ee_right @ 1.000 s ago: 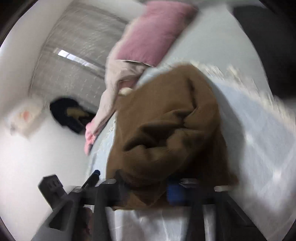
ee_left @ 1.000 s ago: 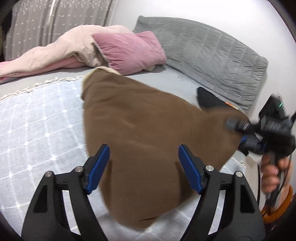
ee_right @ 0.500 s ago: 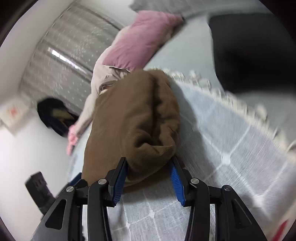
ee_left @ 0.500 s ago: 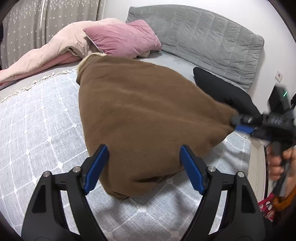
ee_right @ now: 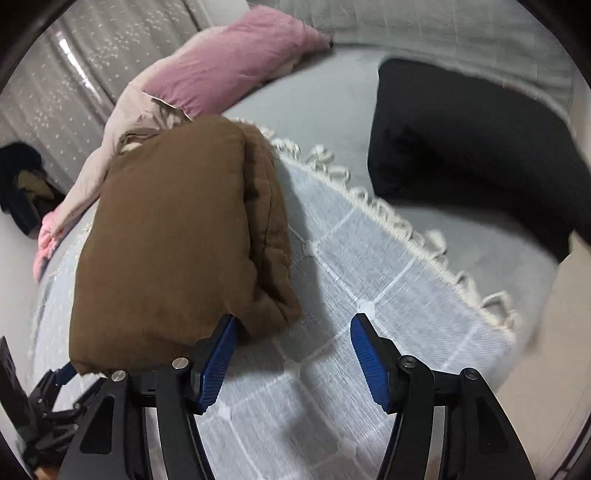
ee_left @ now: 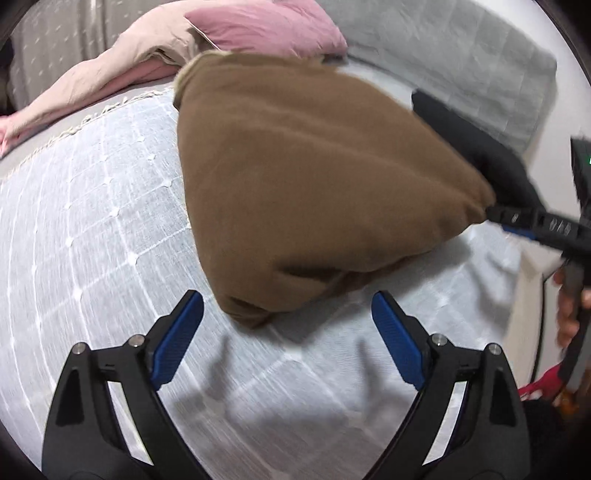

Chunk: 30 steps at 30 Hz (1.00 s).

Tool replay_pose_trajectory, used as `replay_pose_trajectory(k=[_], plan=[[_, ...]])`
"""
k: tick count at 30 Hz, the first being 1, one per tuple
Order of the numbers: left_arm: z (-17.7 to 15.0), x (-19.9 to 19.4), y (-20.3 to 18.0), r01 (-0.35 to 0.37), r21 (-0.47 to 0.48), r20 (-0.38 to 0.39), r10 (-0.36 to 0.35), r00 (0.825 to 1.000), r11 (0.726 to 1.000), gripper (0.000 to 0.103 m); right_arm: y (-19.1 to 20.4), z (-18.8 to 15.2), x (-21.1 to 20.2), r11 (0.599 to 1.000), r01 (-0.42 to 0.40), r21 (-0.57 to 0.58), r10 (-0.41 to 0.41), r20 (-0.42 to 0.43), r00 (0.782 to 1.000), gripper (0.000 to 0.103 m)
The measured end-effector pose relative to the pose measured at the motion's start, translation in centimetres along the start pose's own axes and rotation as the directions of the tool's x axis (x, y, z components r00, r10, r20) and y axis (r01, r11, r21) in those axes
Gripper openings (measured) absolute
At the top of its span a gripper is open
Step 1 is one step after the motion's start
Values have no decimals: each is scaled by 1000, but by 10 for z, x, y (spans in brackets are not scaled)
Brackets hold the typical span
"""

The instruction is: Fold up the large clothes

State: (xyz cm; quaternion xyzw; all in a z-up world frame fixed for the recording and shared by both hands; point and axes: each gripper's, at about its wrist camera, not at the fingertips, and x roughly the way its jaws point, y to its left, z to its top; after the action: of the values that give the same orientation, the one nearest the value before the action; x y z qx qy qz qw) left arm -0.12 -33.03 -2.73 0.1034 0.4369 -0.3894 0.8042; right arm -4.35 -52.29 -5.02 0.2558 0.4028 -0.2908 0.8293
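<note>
Folded brown garment [ee_left: 314, 192] lying on the white grid-patterned bedspread [ee_left: 92, 229], both grippers released

The bedspread's fringed edge [ee_right: 388, 206] runs past the black cushion [ee_right: 465, 155]; bare cover lies open beneath both tools. Left gripper [ee_left: 288, 343]: jaws wide apart, just opened further, nothing between them, the garment's near corner just ahead. Right gripper [ee_right: 291, 354]: jaws just opened, its left pad against the garment's end, the gap between its pads empty

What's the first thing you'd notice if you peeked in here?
A big brown blanket, folded into a thick bundle, lies in the middle of a white checked bedspread. Behind it, by the grey headboard, sits a pink pillow. A black cushion lies on the bed beside the bedspread's fringed edge.
</note>
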Motion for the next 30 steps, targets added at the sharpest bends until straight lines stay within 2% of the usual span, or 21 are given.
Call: replay_pose_trajectory(k=[2, 5, 11, 13, 18, 30], plan=[[2, -17, -5, -18, -24, 14, 18, 1000, 1000, 92, 7, -2, -13, 1000, 19, -16, -19, 23, 1000, 65], [3, -34, -11, -71, -45, 11, 71, 997, 996, 93, 20, -11, -27, 998, -35, -45, 37, 41, 998, 67], [-4, -50, -19, -136, -120, -110, 123, 986, 983, 101, 43, -39, -38, 995, -43, -88, 46, 36, 998, 79], [-11, -48, -24, -185, -126, -144, 166, 975, 975, 101, 48, -46, -41, 994, -30, -103, 32, 13, 999, 87], [-22, -47, -36, -304, -89, -157, 288, 945, 949, 101, 57, -56, -39, 985, 59, -163, -56, 25, 998, 88], [-25, -46, -47, -300, -89, -148, 285, 947, 950, 101, 58, -58, -43, 977, 115, -182, -109, 42, 993, 88]])
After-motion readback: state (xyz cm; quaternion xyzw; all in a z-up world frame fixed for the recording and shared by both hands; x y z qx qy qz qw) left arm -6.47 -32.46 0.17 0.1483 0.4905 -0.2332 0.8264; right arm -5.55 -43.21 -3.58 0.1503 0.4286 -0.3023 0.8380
